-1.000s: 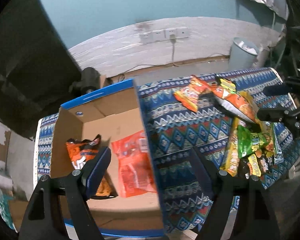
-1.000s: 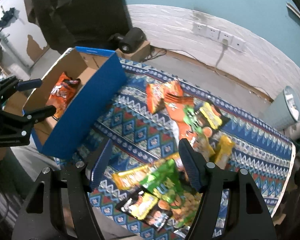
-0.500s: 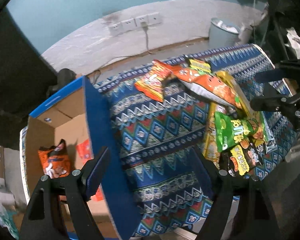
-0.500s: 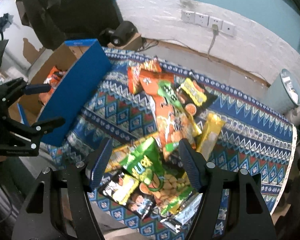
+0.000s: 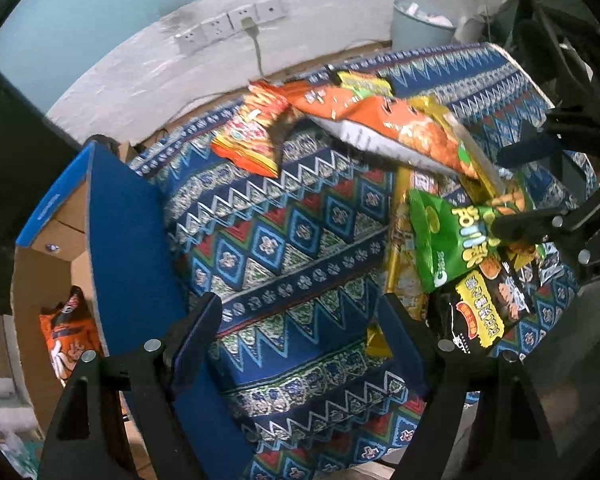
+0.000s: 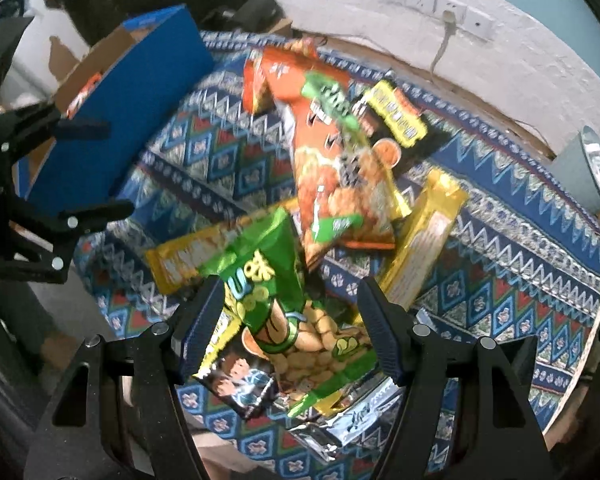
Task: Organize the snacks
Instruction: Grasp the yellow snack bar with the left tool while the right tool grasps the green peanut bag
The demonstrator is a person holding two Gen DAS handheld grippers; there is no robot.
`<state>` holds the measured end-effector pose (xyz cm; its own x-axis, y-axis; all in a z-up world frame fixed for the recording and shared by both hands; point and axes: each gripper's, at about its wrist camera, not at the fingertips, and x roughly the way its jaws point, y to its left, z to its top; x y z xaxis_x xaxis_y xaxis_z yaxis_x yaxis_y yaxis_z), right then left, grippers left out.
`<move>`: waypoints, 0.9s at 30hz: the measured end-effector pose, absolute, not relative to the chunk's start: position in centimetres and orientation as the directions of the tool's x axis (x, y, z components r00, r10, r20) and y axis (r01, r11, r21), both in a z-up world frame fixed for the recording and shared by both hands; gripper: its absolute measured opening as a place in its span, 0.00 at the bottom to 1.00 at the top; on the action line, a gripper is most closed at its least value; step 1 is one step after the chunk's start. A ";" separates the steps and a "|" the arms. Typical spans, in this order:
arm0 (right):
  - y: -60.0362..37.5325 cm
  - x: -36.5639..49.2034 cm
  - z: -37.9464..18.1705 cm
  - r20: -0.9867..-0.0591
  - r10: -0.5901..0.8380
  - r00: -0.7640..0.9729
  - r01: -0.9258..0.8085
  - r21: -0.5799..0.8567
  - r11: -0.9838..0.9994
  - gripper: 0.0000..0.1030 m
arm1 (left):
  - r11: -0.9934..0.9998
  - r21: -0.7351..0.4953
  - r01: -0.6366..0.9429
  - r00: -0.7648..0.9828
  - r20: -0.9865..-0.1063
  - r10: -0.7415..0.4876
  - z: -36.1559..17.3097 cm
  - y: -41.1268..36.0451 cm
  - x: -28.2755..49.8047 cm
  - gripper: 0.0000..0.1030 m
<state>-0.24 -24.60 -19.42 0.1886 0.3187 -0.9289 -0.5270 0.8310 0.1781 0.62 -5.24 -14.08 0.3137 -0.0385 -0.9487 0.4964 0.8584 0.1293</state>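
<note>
Several snack bags lie in a heap on a patterned blue cloth (image 5: 284,248). A long orange bag (image 6: 332,148) is on top, with a green bag (image 6: 260,264) and yellow bars (image 6: 424,240) below it. My right gripper (image 6: 292,328) hangs open right over the green bag, whose lower end lies between its fingers without being pressed. My left gripper (image 5: 300,340) is open over bare cloth beside the blue cardboard box (image 5: 128,232), nothing between its fingers. An orange bag (image 5: 70,336) lies inside the box. The green bag (image 5: 448,236) shows at the right in the left wrist view.
A pale bin (image 5: 424,24) stands on the floor beyond the cloth, near wall sockets (image 5: 236,28) with a plugged cable. A black-and-yellow bag (image 5: 484,312) and a silver packet (image 6: 352,420) lie at the near edge of the heap.
Both grippers have come down closer to the cloth. The left one swung away from over the box toward the cloth; the right one now hangs over the green bag.
</note>
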 end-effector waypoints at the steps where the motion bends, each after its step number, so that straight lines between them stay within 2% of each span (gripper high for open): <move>1: -24.4 -0.3 -19.8 -0.933 0.311 0.182 -0.539 0.170 0.825 0.68 | 0.857 0.127 0.500 0.309 -0.950 -0.040 -14.3 -5.3 0.6 0.79; 11: -22.5 -1.5 -22.7 -0.955 0.254 0.154 -0.639 0.100 0.763 0.68 | 0.840 0.135 0.526 0.291 -0.956 -0.028 -15.5 -6.6 0.6 0.79; 14: -22.4 -1.7 -23.2 -0.959 0.239 0.152 -0.644 0.087 0.760 0.60 | 0.841 0.136 0.523 0.288 -0.957 -0.024 -15.7 -6.7 0.8 0.79; 19: -22.8 -2.1 -23.0 -0.959 0.238 0.153 -0.629 0.091 0.772 0.40 | 0.852 0.110 0.511 0.264 -0.964 -0.034 -16.1 -6.8 1.3 0.79; 27: -26.4 -3.5 -20.9 -0.942 0.287 0.177 -0.550 0.147 0.822 0.38 | 0.849 0.090 0.520 0.265 -0.962 -0.060 -15.9 -8.8 1.6 0.79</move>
<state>-3.52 -26.44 -20.94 0.1769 0.2868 -0.9415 -0.5503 0.8219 0.1470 1.65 -8.76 -15.91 0.2646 -0.0599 -0.9625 0.5201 0.8494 0.0901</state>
